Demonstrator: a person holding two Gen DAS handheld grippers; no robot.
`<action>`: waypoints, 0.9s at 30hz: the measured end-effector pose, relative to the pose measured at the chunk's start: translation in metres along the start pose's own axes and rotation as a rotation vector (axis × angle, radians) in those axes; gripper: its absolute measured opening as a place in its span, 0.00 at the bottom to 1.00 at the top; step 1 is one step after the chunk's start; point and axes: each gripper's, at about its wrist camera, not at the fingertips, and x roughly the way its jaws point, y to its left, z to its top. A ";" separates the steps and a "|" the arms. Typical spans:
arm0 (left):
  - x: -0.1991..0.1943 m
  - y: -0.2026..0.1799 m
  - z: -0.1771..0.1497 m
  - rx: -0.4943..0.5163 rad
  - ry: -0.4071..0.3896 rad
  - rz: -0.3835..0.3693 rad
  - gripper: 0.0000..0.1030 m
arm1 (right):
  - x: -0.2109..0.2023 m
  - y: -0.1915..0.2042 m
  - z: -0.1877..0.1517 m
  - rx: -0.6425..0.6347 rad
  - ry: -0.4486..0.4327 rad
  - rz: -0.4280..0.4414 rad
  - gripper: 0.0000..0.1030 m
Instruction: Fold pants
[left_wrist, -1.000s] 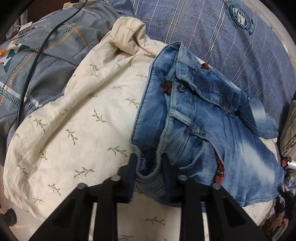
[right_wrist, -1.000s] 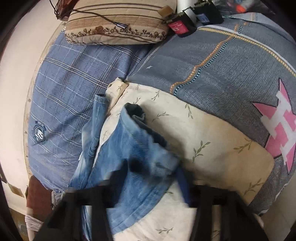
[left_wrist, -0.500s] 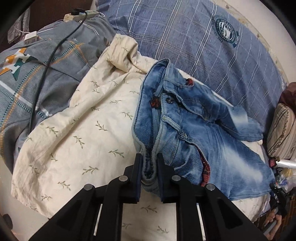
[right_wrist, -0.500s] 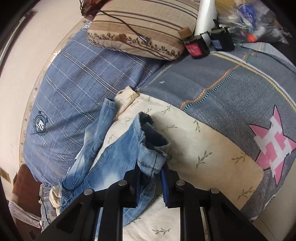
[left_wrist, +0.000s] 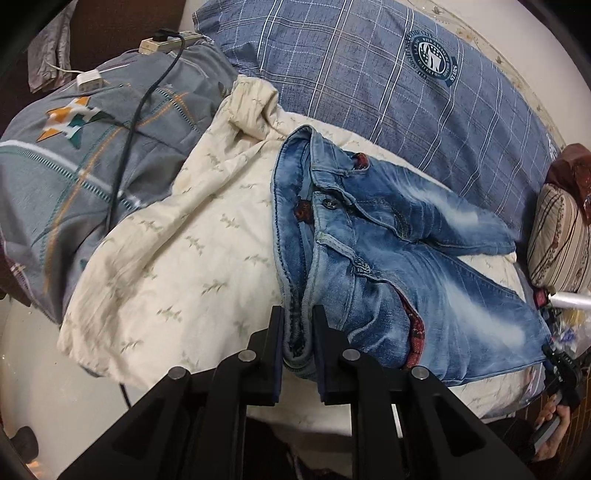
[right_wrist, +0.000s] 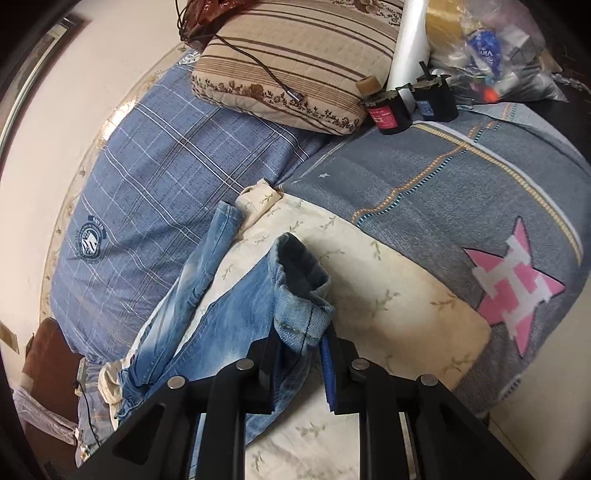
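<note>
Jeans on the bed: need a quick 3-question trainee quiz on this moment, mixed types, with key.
1. True or false: the left gripper is shut on the waistband of the jeans.
2. Which part of the jeans does the right gripper grip? A) a belt loop B) a leg cuff C) the fly button
3. Fill in: the jeans lie on a cream sheet printed with small ____.

Key: 1 true; 2 B; 3 leaf sprigs. Both grippers' jaws have just been closing, with denim between them.
</note>
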 end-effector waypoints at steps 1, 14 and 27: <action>0.000 0.001 -0.003 0.005 0.003 0.007 0.14 | 0.000 -0.003 0.000 0.008 0.022 -0.012 0.19; -0.002 0.002 0.000 0.034 0.062 0.106 0.27 | -0.007 -0.062 0.010 0.154 0.231 -0.144 0.56; 0.013 -0.052 0.023 0.180 -0.024 0.104 0.48 | 0.025 0.038 0.008 -0.042 0.139 0.002 0.56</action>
